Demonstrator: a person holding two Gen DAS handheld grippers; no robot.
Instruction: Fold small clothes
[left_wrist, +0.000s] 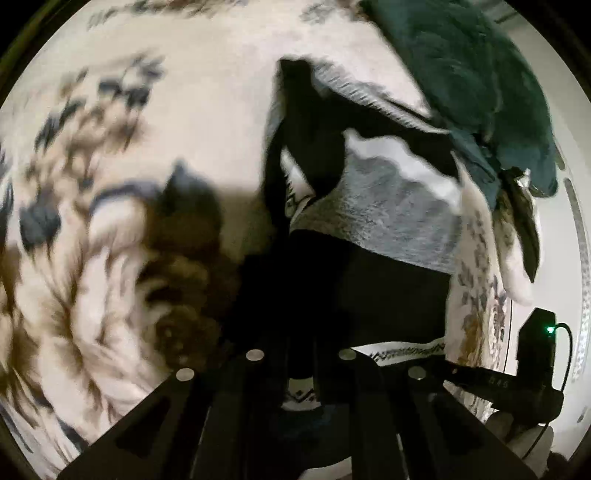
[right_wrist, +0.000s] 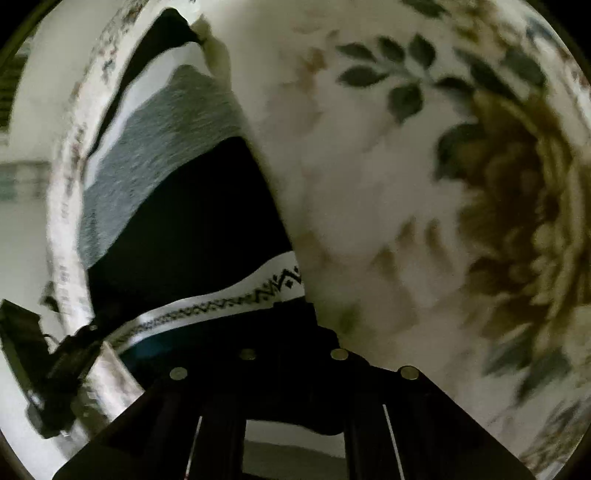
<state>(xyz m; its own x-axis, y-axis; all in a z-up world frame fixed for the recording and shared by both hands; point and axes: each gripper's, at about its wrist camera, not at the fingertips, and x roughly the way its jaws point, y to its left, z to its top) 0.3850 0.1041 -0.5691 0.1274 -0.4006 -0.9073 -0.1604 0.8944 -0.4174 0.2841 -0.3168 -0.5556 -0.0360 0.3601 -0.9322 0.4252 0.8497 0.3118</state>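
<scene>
A small garment (left_wrist: 388, 214) with black, grey and white bands and a white patterned waistband (left_wrist: 406, 350) hangs stretched between both grippers over a floral bedspread (left_wrist: 110, 258). My left gripper (left_wrist: 301, 373) is shut on one end of the waistband, with a patch of the pattern showing between its fingers. In the right wrist view the same garment (right_wrist: 177, 221) runs up and to the left, and my right gripper (right_wrist: 293, 332) is shut on its black edge just under the waistband (right_wrist: 221, 306). Each gripper appears in the other's view, the right gripper body (left_wrist: 535, 354) and the left gripper body (right_wrist: 55, 369).
A dark teal cloth (left_wrist: 461, 74) lies bunched at the upper right of the left wrist view. The bedspread (right_wrist: 406, 184) with large brown flowers and dark leaves fills the right of the right wrist view. The bed's edge (right_wrist: 66, 221) curves down its left side.
</scene>
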